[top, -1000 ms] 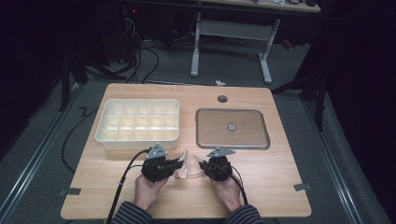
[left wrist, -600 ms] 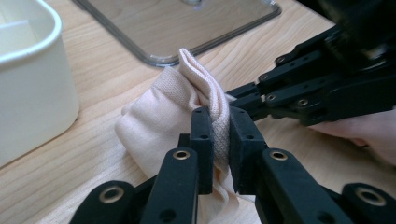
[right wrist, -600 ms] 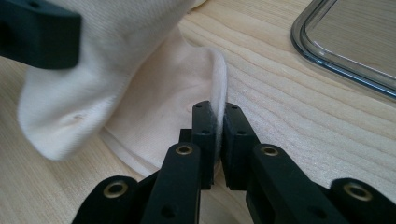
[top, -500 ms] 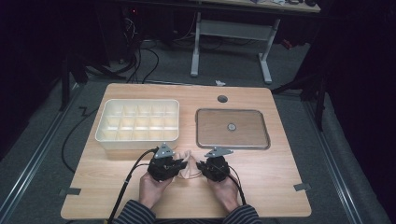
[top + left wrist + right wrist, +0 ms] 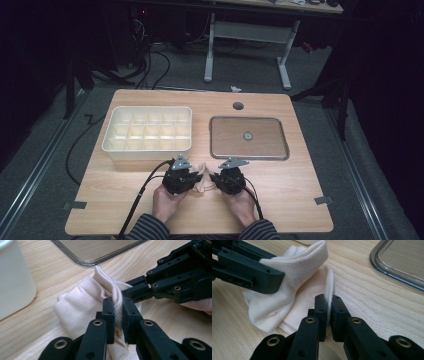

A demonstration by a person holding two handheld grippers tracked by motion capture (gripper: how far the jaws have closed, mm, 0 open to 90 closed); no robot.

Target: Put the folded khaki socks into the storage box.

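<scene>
Sock point(image 5: 202, 176) (pale, bunched) sits low centre of the high view, strung between both grippers. Left gripper point(image 5: 118, 315) pinches a ribbed fold; right gripper point(image 5: 329, 312) clamps a thin edge. Both hands equally near.

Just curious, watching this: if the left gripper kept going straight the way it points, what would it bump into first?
The left gripper is already shut on the pale sock. Straight beyond that fold, it would likely meet the right gripper, which crosses close ahead; the metal tray lies farther on. Depth is hard to judge.
</scene>
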